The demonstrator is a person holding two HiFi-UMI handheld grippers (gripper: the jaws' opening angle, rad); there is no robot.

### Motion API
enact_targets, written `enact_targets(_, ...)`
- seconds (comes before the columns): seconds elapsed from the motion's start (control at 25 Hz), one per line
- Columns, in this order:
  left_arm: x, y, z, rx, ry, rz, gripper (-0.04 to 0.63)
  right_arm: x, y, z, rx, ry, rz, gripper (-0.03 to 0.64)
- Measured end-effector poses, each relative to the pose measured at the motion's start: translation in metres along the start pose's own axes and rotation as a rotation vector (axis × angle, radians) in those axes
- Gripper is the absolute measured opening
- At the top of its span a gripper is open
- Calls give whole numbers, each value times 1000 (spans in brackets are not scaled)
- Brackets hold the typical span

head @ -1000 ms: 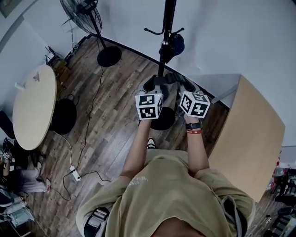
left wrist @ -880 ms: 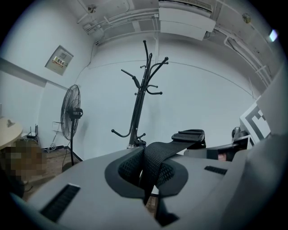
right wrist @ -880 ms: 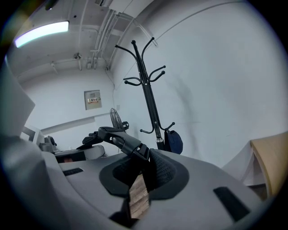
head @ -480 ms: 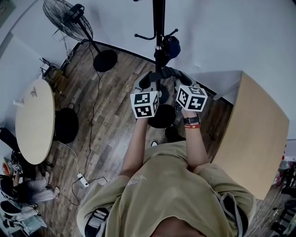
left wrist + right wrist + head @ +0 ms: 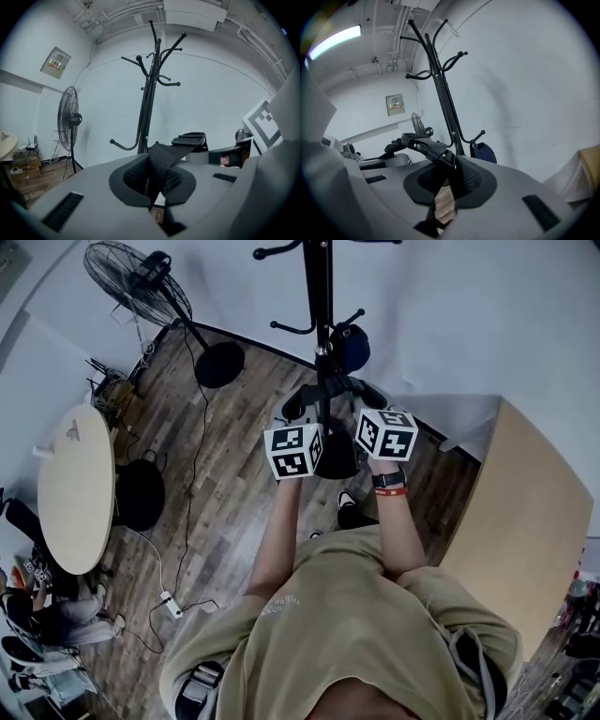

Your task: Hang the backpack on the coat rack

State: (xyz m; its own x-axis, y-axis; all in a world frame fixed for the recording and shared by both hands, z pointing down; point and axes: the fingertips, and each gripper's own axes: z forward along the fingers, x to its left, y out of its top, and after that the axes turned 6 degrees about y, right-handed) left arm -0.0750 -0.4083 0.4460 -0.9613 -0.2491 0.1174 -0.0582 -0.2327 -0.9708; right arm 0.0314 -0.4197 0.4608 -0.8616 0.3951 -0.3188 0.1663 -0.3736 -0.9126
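The black coat rack (image 5: 319,306) stands just ahead of me, its curved hooks (image 5: 154,61) above gripper height. My left gripper (image 5: 292,413) and right gripper (image 5: 367,395) are side by side on either side of the pole. Each is shut on black webbing of the backpack strap (image 5: 328,390). In the left gripper view the strap (image 5: 161,161) rises from the left gripper (image 5: 154,176) to a buckle (image 5: 190,139). In the right gripper view a buckled strap (image 5: 433,152) is pinched in the right gripper (image 5: 450,180). The backpack's body is hidden below my hands.
A dark blue bag (image 5: 349,343) hangs on a low hook of the rack. A standing fan (image 5: 141,282) is at the back left and a round table (image 5: 75,488) at the left. A wooden cabinet (image 5: 525,521) is close on the right. Cables (image 5: 169,601) cross the floor.
The person has stepped toward the coat rack. Both grippers moved forward with the strap, and the pole now stands between them. The grips look unchanged.
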Motion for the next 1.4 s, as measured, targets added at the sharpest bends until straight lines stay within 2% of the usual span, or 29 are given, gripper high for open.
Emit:
enact_targets(0.44,-1,4,64,22,12,28,24,-44,22,51,17,19,-5,67)
enact_targets(1.4,15,-38,129,126,53,-8,25,-87,-16,104,134,29,45,67)
